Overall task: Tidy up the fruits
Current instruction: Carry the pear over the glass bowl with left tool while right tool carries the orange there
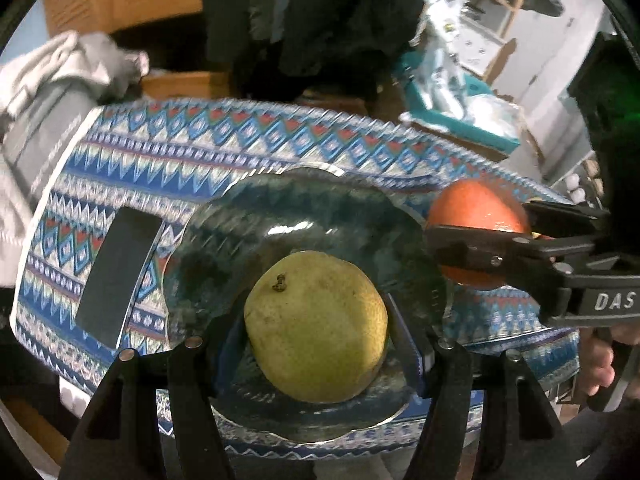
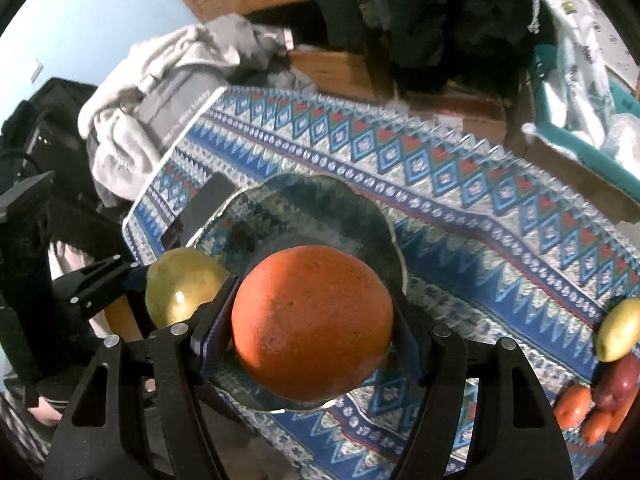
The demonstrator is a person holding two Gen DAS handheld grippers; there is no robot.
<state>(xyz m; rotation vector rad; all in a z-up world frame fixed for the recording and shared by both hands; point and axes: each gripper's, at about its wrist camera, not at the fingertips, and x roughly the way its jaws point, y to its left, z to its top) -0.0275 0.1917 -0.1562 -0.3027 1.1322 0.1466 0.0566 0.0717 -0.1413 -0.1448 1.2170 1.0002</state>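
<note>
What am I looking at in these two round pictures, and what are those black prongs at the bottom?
Each picture comes from a camera mounted on a hand-held gripper, looking along its two black fingers. There is no robot arm; a person carries one gripper in each hand.

In the left camera's picture, the left gripper holds a green pear over a dark glass plate. At that picture's right edge you see the other gripper with its fruit.

In the right camera's picture, the right gripper holds an orange above the same plate's edge.

The plate sits on a blue patterned cloth with a black card beside it. More fruit waits at the cloth's right edge.
</note>
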